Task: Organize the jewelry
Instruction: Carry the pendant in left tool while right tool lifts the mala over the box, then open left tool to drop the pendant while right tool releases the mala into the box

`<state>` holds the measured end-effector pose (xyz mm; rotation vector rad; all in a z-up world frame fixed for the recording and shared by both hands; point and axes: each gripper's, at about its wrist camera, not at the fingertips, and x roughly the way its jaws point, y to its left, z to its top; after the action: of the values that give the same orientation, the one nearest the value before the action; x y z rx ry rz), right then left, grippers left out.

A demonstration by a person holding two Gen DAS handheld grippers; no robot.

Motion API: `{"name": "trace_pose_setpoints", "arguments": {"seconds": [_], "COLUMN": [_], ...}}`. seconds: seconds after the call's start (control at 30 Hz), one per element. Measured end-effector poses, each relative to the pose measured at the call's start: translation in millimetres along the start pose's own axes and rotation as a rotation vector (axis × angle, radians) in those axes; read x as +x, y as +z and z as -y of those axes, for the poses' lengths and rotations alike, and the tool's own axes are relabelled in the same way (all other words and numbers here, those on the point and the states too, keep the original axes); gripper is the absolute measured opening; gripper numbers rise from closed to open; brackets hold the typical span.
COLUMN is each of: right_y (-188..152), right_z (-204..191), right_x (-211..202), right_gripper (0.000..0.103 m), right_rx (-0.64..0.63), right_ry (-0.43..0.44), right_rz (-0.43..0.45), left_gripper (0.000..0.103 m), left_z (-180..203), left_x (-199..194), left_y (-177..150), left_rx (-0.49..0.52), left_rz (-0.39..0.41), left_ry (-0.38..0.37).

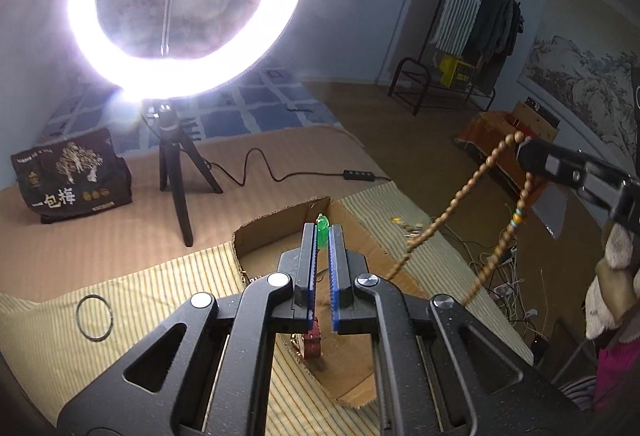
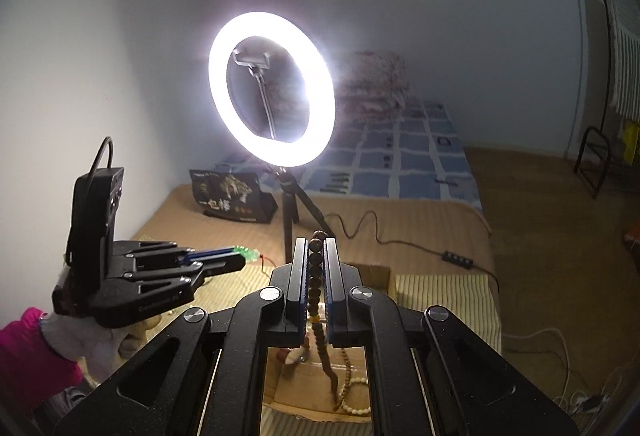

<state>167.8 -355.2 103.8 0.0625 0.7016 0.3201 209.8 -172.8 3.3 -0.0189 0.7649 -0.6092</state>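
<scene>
Two clamped grippers, left gripper (image 1: 322,232) pinching green faceted beads (image 1: 322,231), right gripper (image 2: 317,248) round wooden beads (image 2: 316,268)

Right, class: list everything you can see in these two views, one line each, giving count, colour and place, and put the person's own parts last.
Ring light: one, white, lit, on a black tripod on the bed.
Snack bag: one, dark with gold print, left of the tripod.
Cardboard box: one, brown, open, below both grippers.
Thin ring: one, dark, on the striped mat left of the box.
Wooden bead string: one, brown, hanging from the right gripper.
Green bead piece: one, between the left gripper's fingers.
Clothes rack: one, black, by the far wall.
Left gripper: black, shut on the green piece.
Right gripper: black, shut on the beads.
Gloved hand: pale glove, pink sleeve.
</scene>
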Motion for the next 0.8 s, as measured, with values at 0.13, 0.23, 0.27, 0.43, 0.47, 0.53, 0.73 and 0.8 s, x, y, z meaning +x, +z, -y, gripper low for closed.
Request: {"name": "trace_pose_setpoints", "arguments": {"seconds": [0.13, 0.23, 0.27, 0.43, 0.47, 0.53, 0.73, 0.8], "right_y": [-11, -20, -23, -37, -40, -44, -60, -64], "right_z": [10, 17, 18, 25, 26, 28, 30, 31], "right_x": [16, 31, 33, 59, 64, 73, 94, 100], "right_gripper": [0.005, 0.005, 0.005, 0.005, 0.005, 0.005, 0.005, 0.005], "right_rx": [0.023, 0.046, 0.049, 0.051, 0.054, 0.060, 0.053, 0.058], "right_ry": [-0.002, 0.001, 0.000, -0.012, -0.011, -0.010, -0.021, -0.021], "right_rz": [-0.038, -0.072, -0.080, -0.146, -0.158, -0.183, -0.252, -0.270], "left_gripper": [0.003, 0.003, 0.003, 0.003, 0.003, 0.003, 0.003, 0.003], "left_z": [-3, -6, -6, -12, -13, -14, -17, -17], "left_x": [28, 45, 51, 71, 75, 81, 95, 98], "left_y": [-5, -8, -9, -14, -15, -17, -23, -24], "left_rx": [-0.002, -0.005, -0.006, -0.012, -0.015, -0.023, -0.028, -0.030], "left_rz": [-0.041, -0.065, -0.072, -0.100, -0.106, -0.115, -0.145, -0.153], "left_ry": [0.013, 0.019, 0.021, 0.029, 0.031, 0.032, 0.037, 0.037]}}
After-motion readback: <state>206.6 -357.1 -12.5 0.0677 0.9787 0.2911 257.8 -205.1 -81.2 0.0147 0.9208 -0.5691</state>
